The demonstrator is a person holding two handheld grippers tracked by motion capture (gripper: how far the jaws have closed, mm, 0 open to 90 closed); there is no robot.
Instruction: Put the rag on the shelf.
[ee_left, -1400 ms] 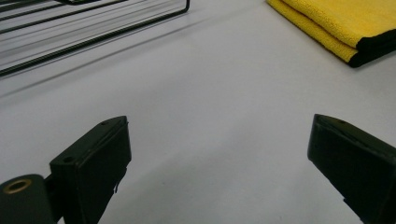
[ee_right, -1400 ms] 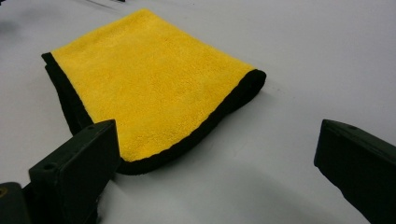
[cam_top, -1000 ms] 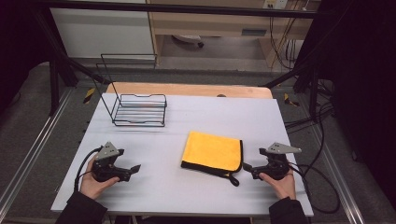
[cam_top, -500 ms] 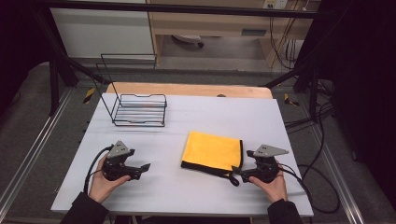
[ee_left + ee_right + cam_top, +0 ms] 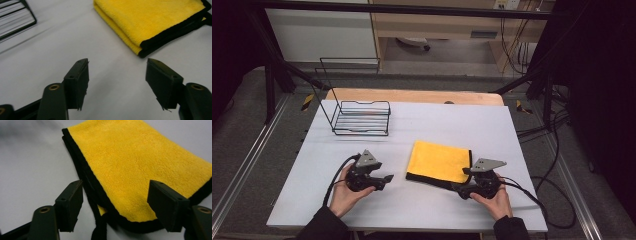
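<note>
Both half-closing, empty grippers, left gripper and right gripper, could bunch the folded yellow black-edged cloth if they pinch unevenly.

Bright even light on the white table, dark surroundings; blurred near tongs, soft shadows.

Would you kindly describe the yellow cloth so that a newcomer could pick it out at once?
Start at the white table; a black wire rack stands at its far left. The folded yellow cloth lies flat nearer the person, right of centre, between the left gripper and right gripper. It alone is bright yellow with black edging.
</note>
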